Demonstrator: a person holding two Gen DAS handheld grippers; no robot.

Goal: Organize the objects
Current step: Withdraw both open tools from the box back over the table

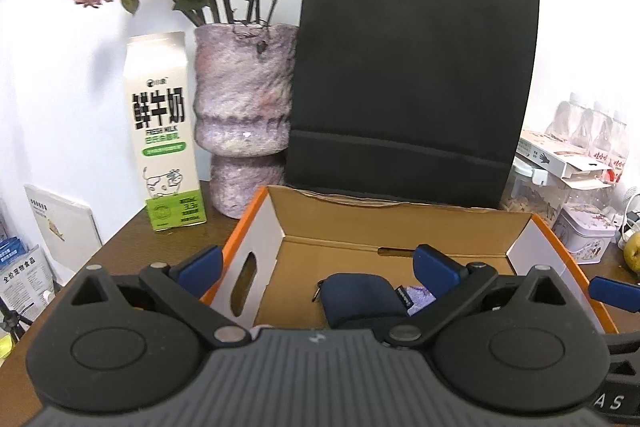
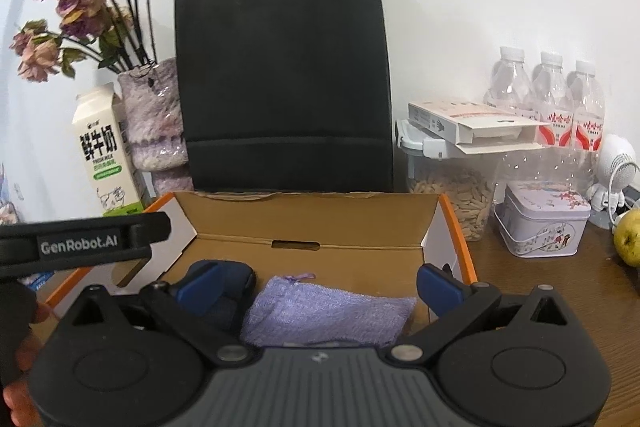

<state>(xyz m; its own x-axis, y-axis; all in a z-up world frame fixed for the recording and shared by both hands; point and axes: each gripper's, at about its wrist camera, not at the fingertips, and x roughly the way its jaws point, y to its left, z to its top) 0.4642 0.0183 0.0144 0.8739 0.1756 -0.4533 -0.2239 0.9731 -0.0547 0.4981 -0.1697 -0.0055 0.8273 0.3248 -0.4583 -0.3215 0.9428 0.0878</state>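
Cardboard box (image 2: 308, 223) with navy pouch (image 1: 360, 297), lilac pouch (image 2: 328, 313).

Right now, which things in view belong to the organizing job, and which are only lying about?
Job:
box
purple pouch
navy pouch
left gripper, open
right gripper, open

Lying about:
black bag
milk carton
vase
bottles
tin
pear

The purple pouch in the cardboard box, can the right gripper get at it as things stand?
Probably yes. The right gripper is open just above the purple pouch, which lies uncovered in the open-topped cardboard box; the dark blue case sits beside it, not over it.
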